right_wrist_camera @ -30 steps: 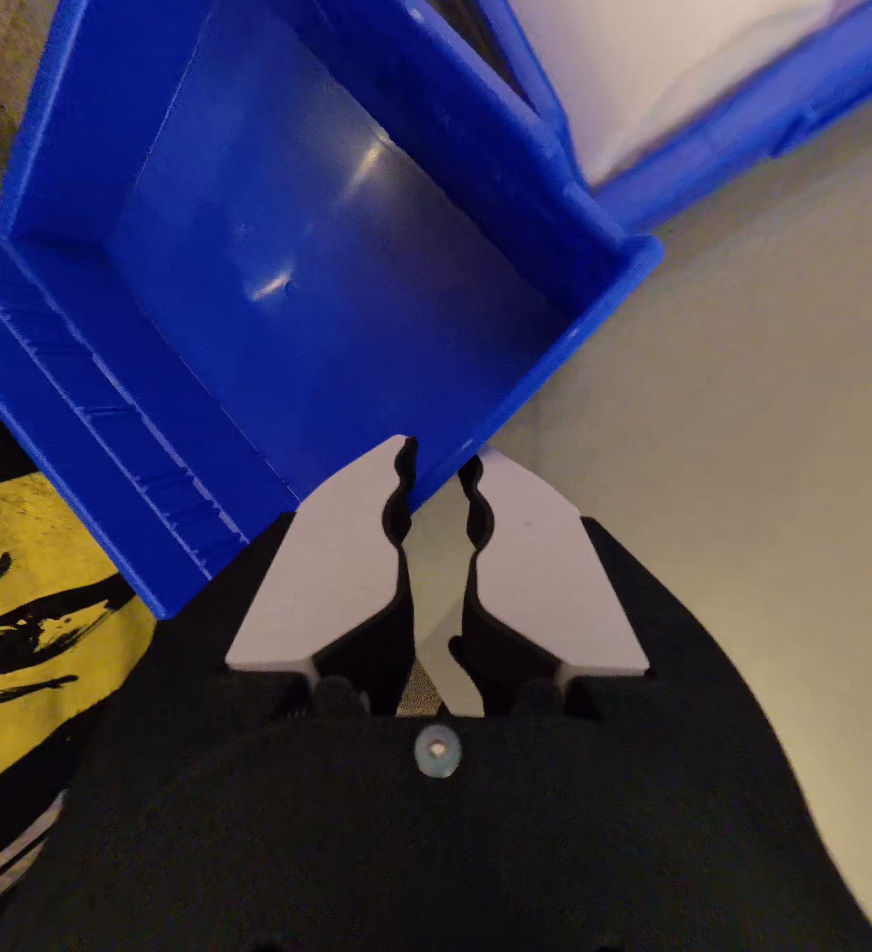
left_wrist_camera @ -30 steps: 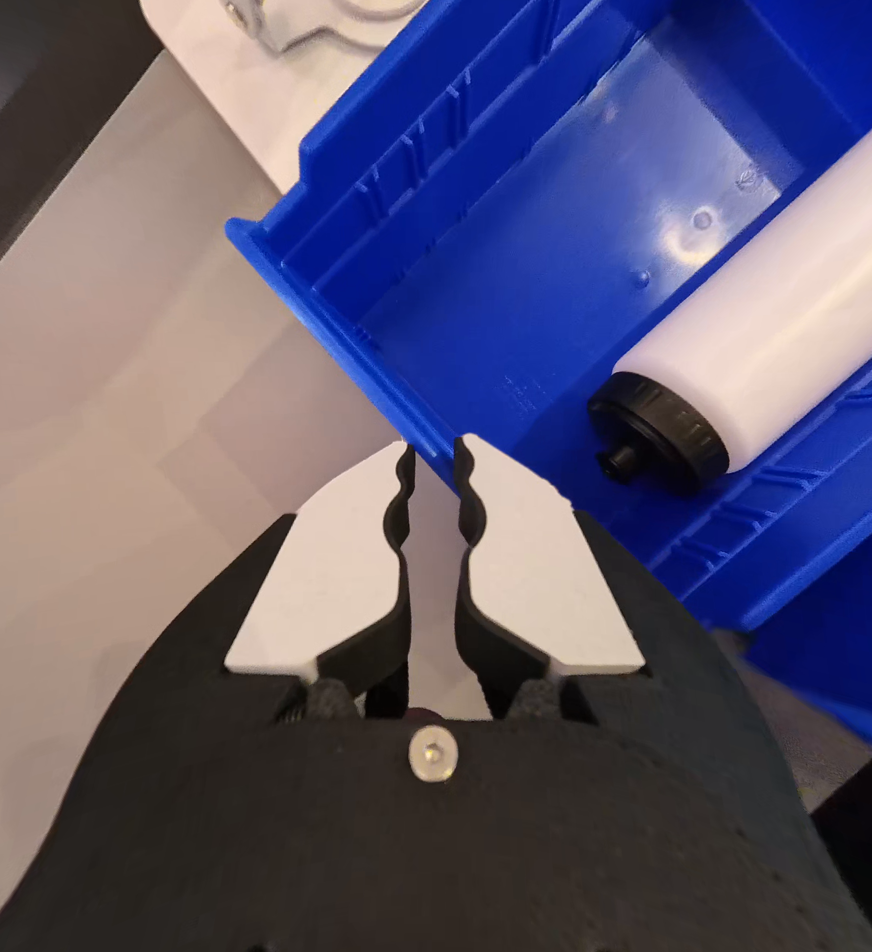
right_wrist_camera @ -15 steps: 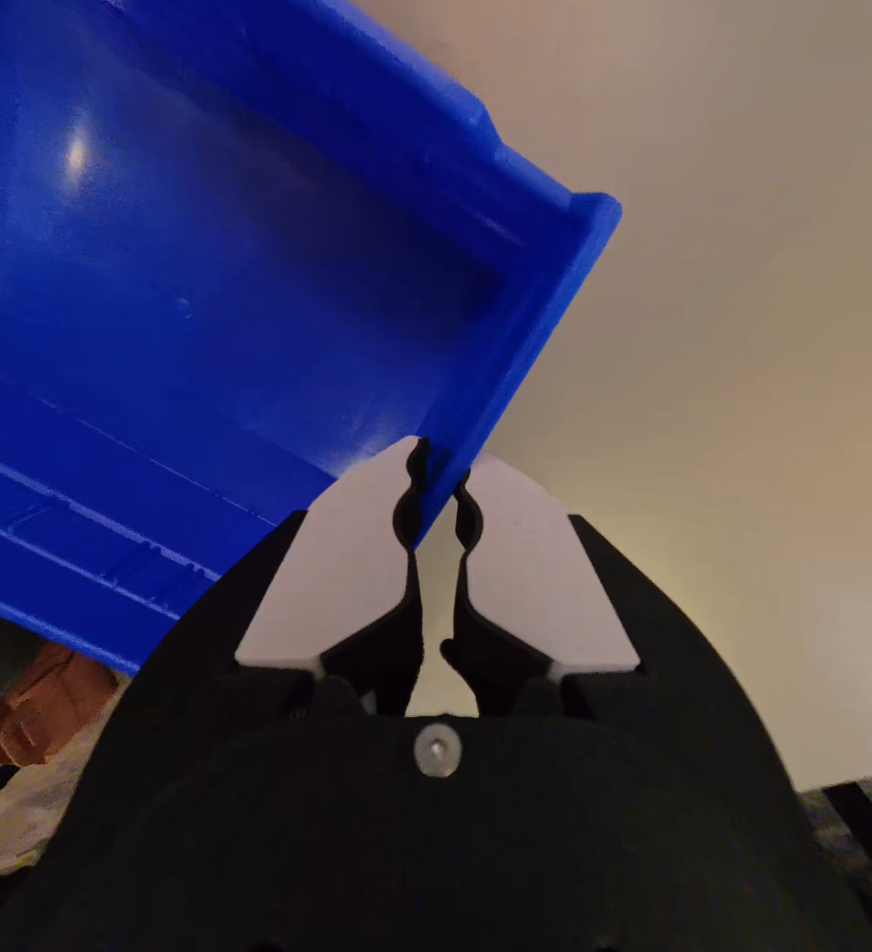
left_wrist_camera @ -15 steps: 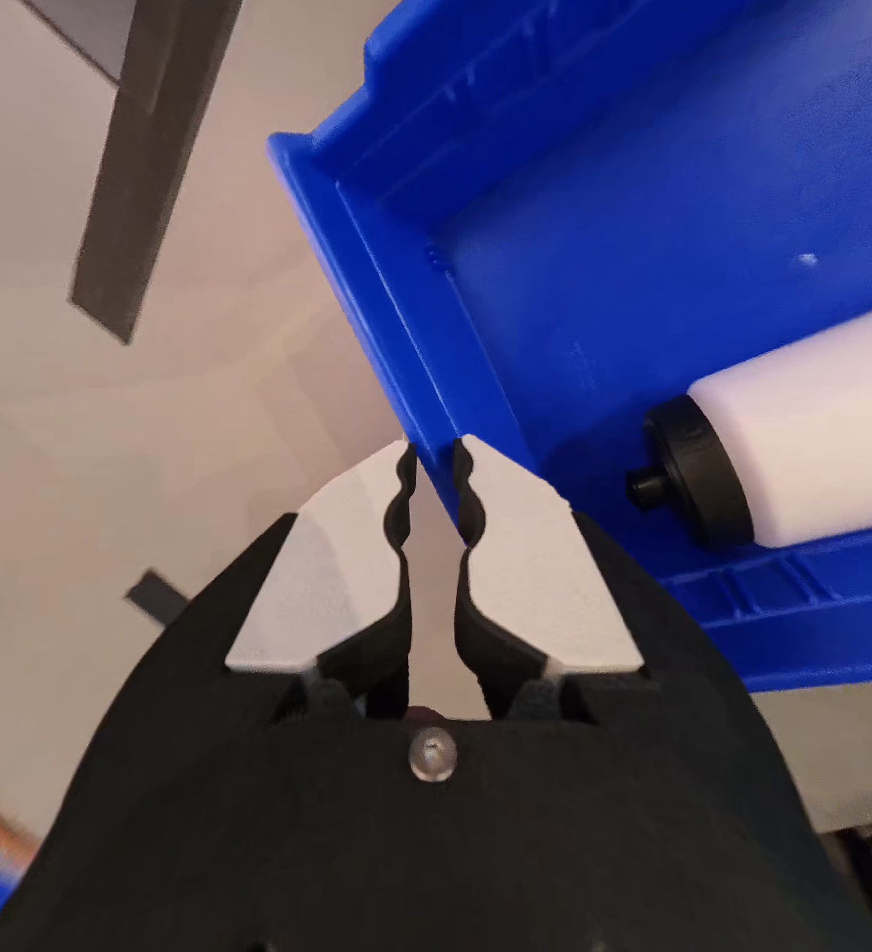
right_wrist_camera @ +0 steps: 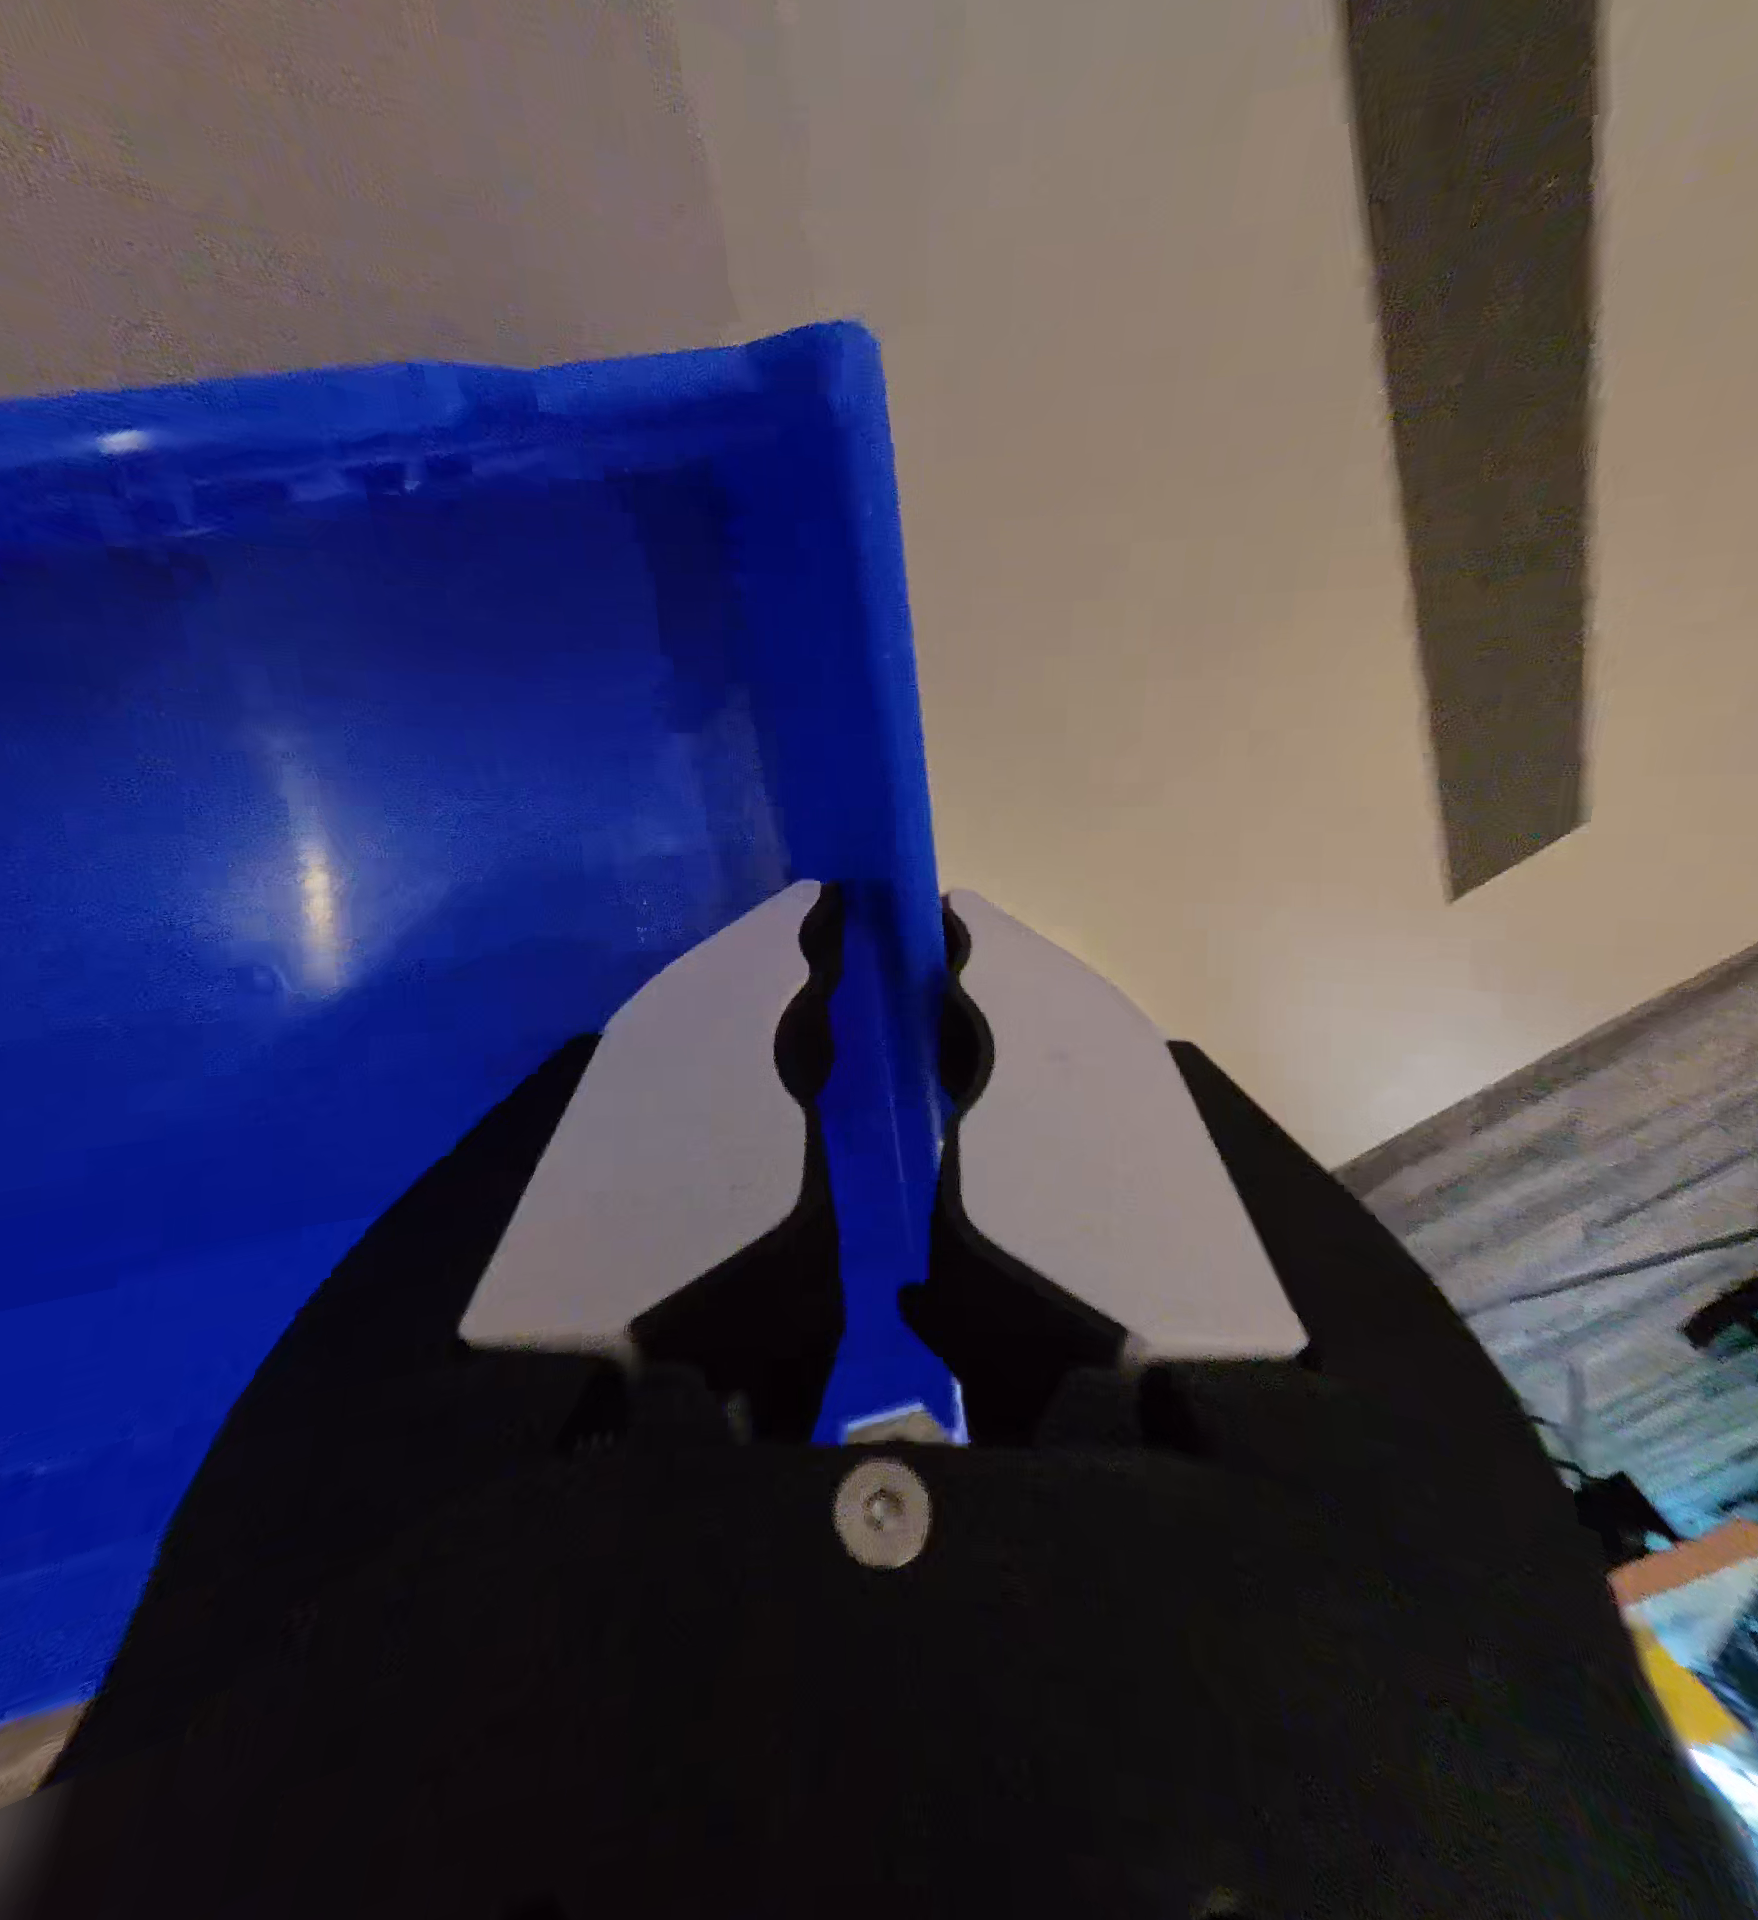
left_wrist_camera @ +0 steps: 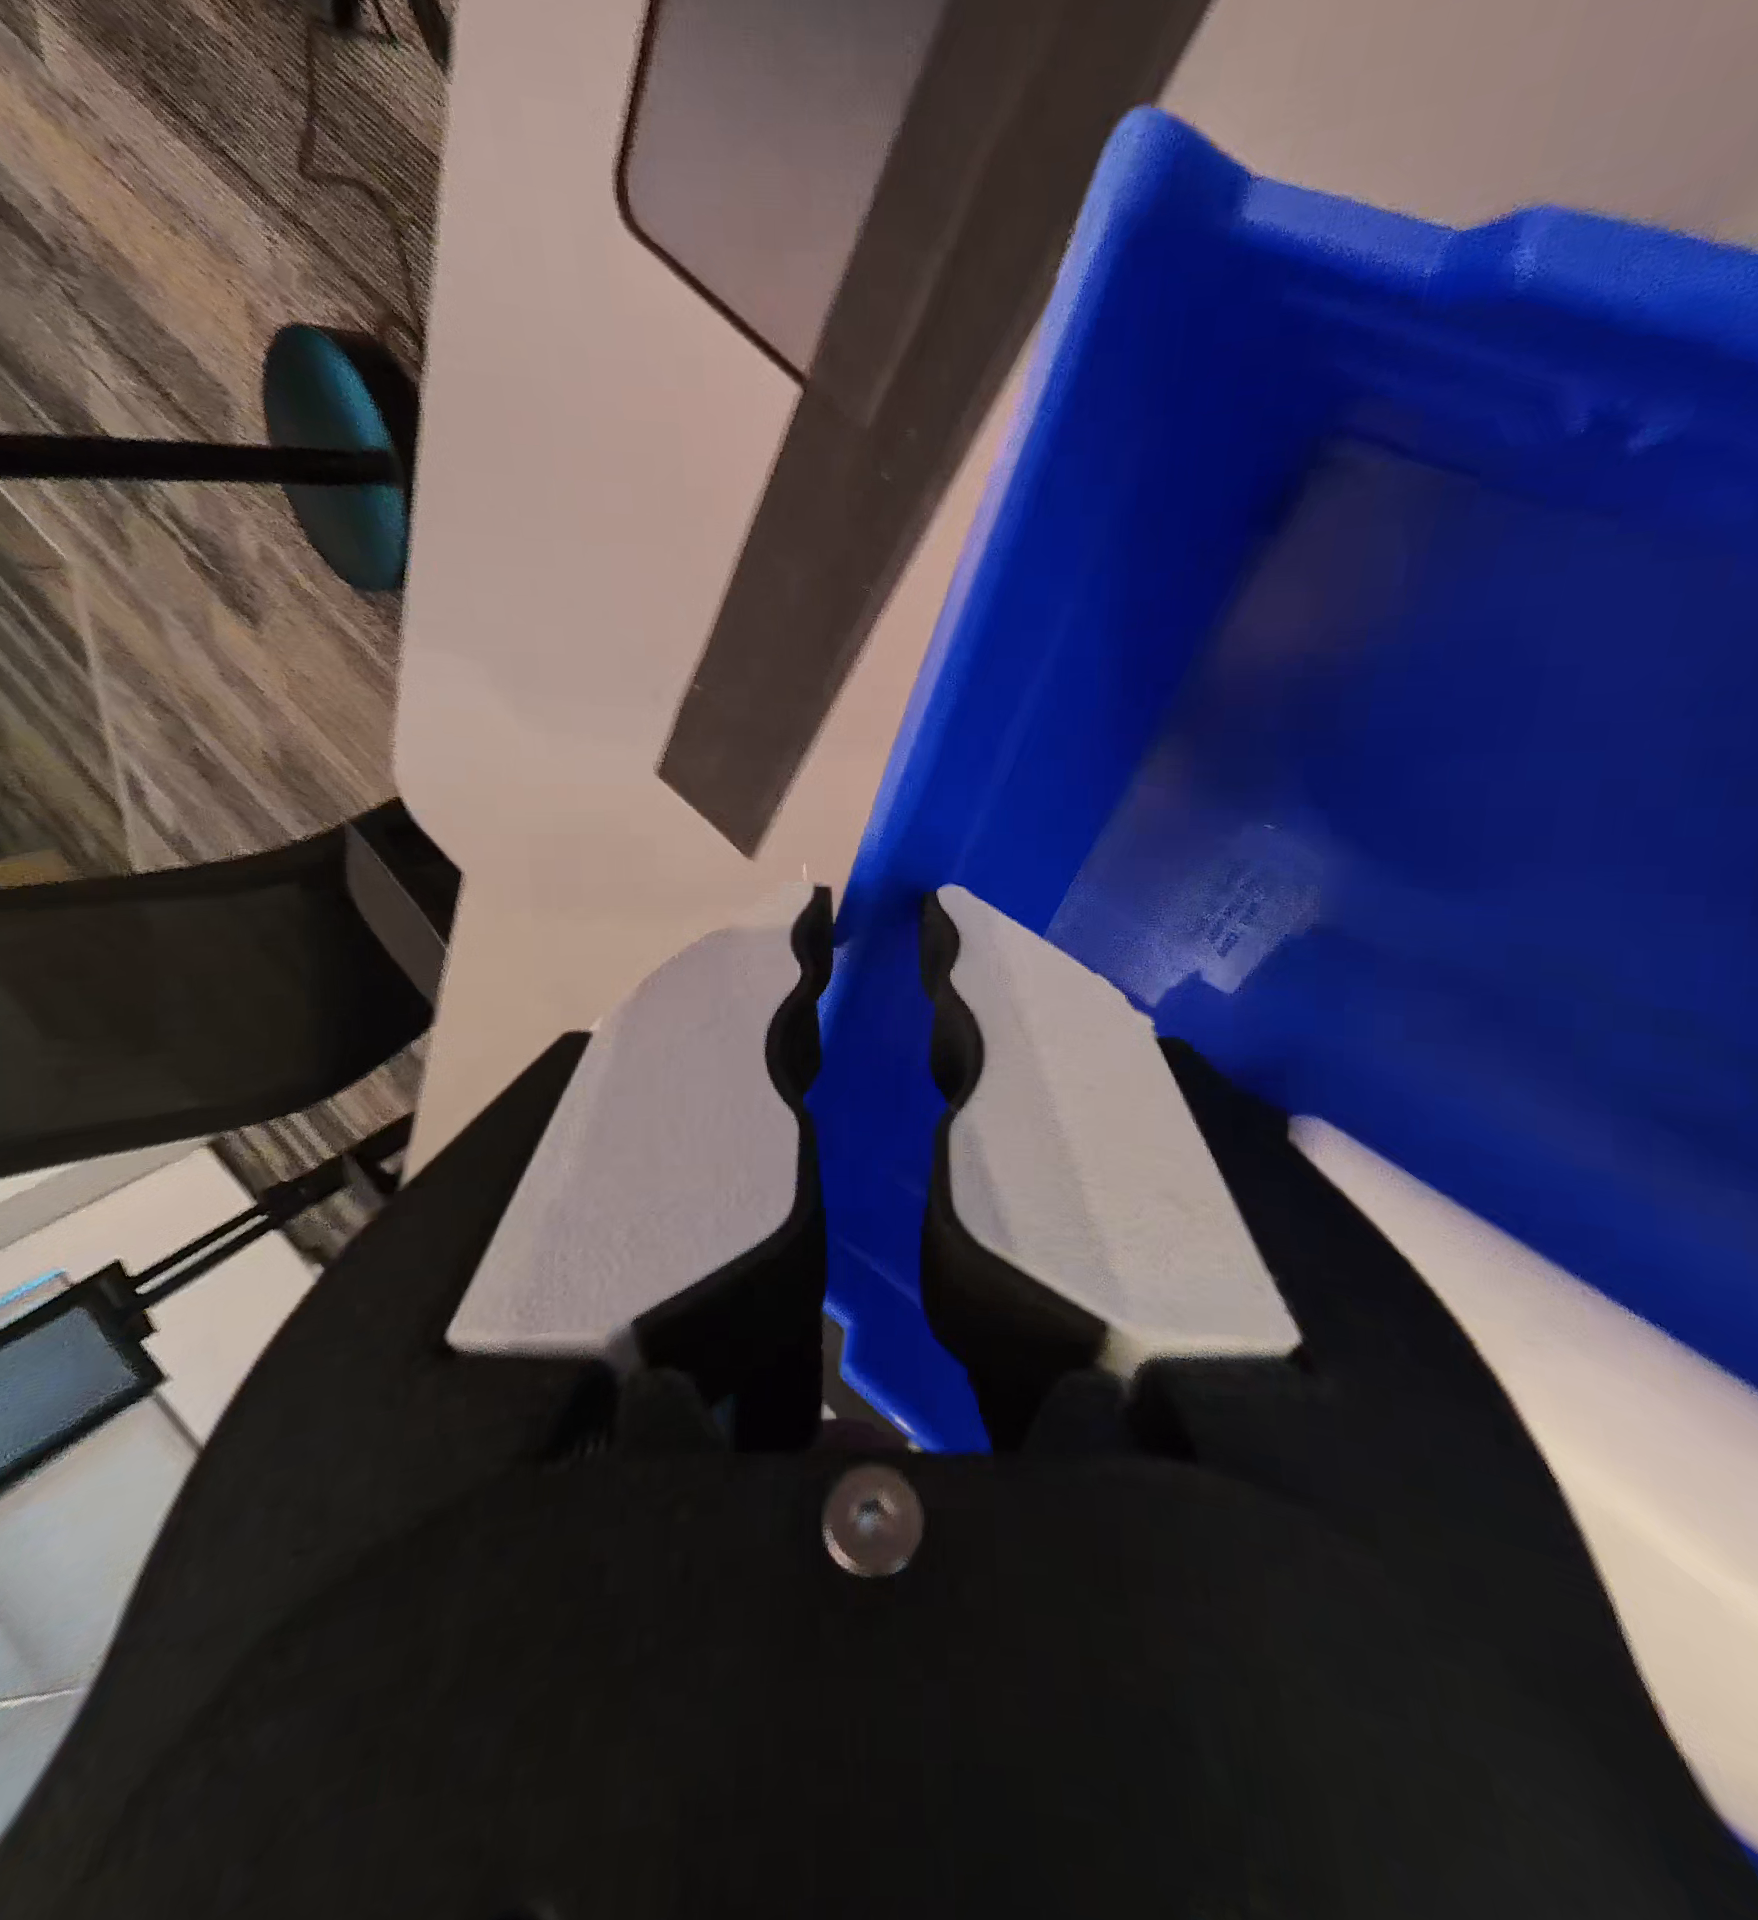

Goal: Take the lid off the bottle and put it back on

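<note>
No bottle or lid shows in either view. My left gripper (left_wrist_camera: 875,904) is shut on the side wall of a blue plastic bin (left_wrist_camera: 1477,727), which runs between its fingers down to their base. The bin's inside looks bare where it shows, and it is blurred. My right gripper (right_wrist_camera: 890,899) is shut on the corner wall of a blue bin (right_wrist_camera: 335,831) whose visible inside is empty. I cannot tell whether both views show the same bin.
A pale table top (left_wrist_camera: 563,520) with a dark grey strip (left_wrist_camera: 854,468) lies behind the bin. The strip also shows in the right wrist view (right_wrist_camera: 1477,416). Grey floor (left_wrist_camera: 127,260), a black chair (left_wrist_camera: 127,987) and a teal stool (left_wrist_camera: 335,457) are left. Floor clutter (right_wrist_camera: 1737,1455) is right.
Both views have swung and tilted a lot, with the bins turning against the table. The bin walls now sit deeper between both pairs of fingers. The white bottle with its black lid has left the left view.
</note>
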`<state>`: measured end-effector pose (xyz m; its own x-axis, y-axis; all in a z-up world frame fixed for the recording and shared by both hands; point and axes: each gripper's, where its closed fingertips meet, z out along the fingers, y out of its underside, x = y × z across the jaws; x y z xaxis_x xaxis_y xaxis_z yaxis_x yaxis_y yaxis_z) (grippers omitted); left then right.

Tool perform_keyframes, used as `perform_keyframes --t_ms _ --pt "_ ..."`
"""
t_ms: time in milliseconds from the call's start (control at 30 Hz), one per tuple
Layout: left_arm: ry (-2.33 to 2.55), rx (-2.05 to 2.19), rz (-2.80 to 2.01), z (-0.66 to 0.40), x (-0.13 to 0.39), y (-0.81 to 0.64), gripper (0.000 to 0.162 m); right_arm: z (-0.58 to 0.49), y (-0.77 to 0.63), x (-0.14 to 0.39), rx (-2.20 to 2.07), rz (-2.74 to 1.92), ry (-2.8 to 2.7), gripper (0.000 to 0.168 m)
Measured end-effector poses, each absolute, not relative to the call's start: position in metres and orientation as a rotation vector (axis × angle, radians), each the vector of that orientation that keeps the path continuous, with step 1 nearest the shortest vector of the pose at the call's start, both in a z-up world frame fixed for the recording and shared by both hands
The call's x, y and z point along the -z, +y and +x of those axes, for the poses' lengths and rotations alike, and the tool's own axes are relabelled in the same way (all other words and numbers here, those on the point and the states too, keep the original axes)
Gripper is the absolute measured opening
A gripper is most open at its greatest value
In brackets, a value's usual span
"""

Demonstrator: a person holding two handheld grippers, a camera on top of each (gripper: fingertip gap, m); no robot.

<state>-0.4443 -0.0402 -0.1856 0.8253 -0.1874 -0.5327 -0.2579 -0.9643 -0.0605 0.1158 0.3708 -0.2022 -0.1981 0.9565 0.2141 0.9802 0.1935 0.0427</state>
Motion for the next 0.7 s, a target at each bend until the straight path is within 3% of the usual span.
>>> perform_keyframes --t_ms 700 --pt "0.367 -0.925 -2.763 -0.502 0.188 0.024 0.021 -0.023 0.496 0.206 0.57 -1.662 -2.24 0.03"
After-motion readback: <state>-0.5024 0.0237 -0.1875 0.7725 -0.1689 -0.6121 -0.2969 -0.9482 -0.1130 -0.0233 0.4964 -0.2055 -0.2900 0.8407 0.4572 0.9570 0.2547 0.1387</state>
